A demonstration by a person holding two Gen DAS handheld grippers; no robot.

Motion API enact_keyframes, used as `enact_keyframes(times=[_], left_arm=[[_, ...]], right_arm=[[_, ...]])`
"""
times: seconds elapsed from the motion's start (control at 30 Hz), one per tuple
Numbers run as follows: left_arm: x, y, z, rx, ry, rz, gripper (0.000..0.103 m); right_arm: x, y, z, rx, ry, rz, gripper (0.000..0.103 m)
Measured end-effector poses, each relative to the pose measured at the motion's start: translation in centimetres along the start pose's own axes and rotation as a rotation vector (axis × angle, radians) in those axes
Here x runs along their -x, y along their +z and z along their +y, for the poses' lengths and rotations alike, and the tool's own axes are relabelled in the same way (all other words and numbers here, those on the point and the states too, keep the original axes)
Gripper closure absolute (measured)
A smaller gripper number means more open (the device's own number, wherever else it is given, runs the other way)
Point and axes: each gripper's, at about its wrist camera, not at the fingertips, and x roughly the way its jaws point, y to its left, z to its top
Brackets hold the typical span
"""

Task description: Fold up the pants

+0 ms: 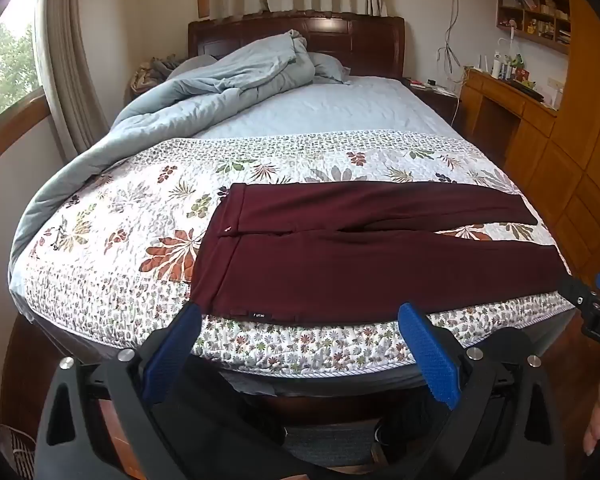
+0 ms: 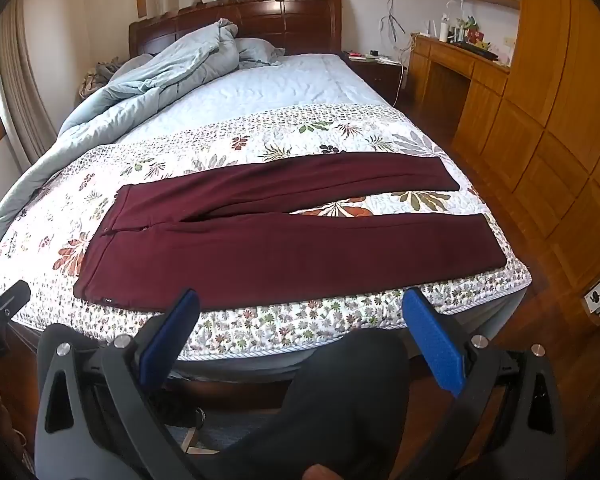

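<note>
Two grippers, the left gripper [image 1: 300,344] and the right gripper [image 2: 304,336], hover with jaws spread wide and empty off the foot of the bed [image 2: 260,336]. On the bed's floral quilt [image 2: 260,132] the maroon pants [image 2: 284,248] lie flat, unfolded, legs parted, waistband toward the bed's left side.

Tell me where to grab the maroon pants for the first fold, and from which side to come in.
The pants lie flat across the floral quilt, waistband left, legs spread right. Probably best to pinch the near edge from the foot of the bed: left gripper at the near waistband corner, right gripper at the near leg's hem. Both are open, off the cloth.
</note>
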Motion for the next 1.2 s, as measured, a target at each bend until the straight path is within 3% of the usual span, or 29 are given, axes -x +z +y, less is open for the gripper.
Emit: enact_keyframes(times=[1.2], left_arm=[[-0.2, 0.0, 0.2, -0.002, 0.009, 0.012, 0.004]], right_arm=[[-0.7, -0.6, 1.0, -0.004, 0.007, 0.011, 0.002]])
